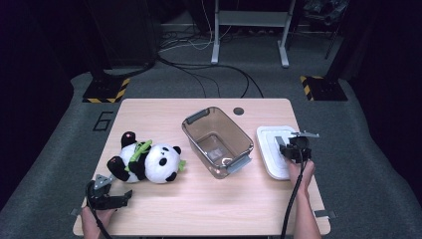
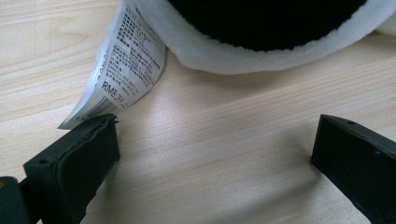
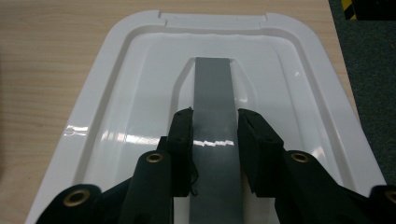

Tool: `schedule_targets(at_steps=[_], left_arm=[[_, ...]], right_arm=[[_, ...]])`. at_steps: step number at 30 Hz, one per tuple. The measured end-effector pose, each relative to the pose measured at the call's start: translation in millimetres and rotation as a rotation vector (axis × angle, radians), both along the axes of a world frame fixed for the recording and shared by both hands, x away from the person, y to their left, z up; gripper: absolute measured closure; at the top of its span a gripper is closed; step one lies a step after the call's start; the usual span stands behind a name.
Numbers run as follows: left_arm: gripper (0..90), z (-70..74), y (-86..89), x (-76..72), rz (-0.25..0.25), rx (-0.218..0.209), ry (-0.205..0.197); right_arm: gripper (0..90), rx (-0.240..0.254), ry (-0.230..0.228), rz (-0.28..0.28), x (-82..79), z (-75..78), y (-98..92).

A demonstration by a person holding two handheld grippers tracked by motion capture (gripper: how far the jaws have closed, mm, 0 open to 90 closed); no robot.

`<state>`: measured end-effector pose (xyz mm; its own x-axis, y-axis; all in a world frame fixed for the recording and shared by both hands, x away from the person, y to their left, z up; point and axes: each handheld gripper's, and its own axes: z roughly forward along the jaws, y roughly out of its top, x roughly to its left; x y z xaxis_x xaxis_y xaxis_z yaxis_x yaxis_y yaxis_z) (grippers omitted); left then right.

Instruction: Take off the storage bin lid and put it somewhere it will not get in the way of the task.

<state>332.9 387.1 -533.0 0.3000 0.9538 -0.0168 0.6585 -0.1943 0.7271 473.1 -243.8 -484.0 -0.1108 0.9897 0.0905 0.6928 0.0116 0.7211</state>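
On the wooden table (image 1: 209, 199), the white lid (image 3: 116, 93) lies right of the clear bin (image 1: 217, 142). Your right tongs (image 3: 214, 121) clench its grey handle (image 3: 212, 93); keep that grip centred and lift level. Your left tongs (image 2: 210, 154) rest released beside the plush panda (image 1: 149, 160), whose label (image 2: 126, 65) touches one tip.
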Motion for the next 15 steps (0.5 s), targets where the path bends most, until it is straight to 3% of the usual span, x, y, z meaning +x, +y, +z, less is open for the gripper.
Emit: schedule_targets(at_steps=[9,15], left_arm=[[0.3,0.0,0.0,0.0,0.0,0.0,0.0],[0.2,0.0,0.0,0.0,0.0,0.0,0.0]], right_arm=[[66.8,-0.01,0.028,-0.064,10.1,-16.8,6.1],[63.7,-0.008,0.028,-0.069,10.4,-20.1,5.6]])
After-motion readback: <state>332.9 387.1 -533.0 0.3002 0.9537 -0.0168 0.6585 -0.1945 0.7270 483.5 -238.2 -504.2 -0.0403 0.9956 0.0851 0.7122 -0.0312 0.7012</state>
